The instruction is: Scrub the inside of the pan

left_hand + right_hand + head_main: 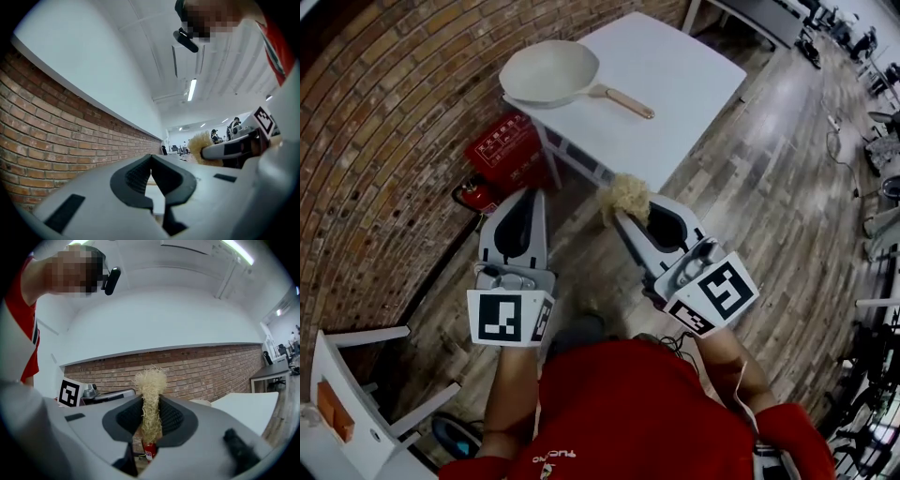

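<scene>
A cream pan (pixel 549 70) with a wooden handle (pixel 628 102) rests on the far left corner of a white table (pixel 666 66). My right gripper (pixel 624 212) is shut on a tuft of pale fibre scrubber (pixel 625 196), held short of the table's near edge; the right gripper view shows the scrubber (pixel 150 399) pinched between the jaws. My left gripper (pixel 525 197) is shut and empty, beside the right one and off the table. In the left gripper view its jaws meet with nothing between them, and the scrubber (pixel 202 146) shows at right.
A brick wall (pixel 384 122) runs along the left. A red crate (pixel 506 148) and a fire extinguisher (pixel 478 197) sit on the wooden floor under the table's left side. A white stand (pixel 356 412) is at lower left.
</scene>
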Tool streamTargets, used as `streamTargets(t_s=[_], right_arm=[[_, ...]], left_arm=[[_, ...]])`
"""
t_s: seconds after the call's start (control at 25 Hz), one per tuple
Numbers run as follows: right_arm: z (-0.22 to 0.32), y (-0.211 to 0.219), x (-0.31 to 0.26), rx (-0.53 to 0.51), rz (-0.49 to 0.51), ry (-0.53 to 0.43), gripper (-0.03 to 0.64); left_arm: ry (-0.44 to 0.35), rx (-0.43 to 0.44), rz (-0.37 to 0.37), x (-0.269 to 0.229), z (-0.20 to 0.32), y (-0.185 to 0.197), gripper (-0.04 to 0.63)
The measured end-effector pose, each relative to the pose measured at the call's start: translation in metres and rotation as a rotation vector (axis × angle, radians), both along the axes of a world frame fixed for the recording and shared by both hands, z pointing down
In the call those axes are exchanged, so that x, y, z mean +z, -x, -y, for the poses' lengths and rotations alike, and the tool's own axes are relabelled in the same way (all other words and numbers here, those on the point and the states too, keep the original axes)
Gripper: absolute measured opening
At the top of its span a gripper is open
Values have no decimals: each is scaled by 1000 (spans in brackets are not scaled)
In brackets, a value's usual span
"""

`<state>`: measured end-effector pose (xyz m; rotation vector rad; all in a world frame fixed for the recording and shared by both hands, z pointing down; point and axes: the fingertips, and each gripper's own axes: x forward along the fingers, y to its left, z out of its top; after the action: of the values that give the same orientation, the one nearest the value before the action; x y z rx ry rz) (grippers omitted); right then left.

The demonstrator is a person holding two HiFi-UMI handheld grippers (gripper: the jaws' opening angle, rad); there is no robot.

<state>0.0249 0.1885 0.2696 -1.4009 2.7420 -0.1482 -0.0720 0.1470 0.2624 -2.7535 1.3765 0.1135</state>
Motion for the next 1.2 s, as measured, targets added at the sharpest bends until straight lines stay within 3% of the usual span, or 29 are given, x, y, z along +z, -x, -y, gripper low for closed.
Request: streamTargets(t_s=[0.28, 0.6, 1.2], right_arm=[[81, 7, -4, 38, -31, 0, 87], [140, 7, -9, 40, -73, -1, 87], [270, -21, -19, -59, -121, -24, 87]], left_arm=[[-9, 36, 5, -3, 84, 4, 14], [1, 51, 4, -1, 142, -1, 14], [11, -74, 11, 2, 255, -21, 14]])
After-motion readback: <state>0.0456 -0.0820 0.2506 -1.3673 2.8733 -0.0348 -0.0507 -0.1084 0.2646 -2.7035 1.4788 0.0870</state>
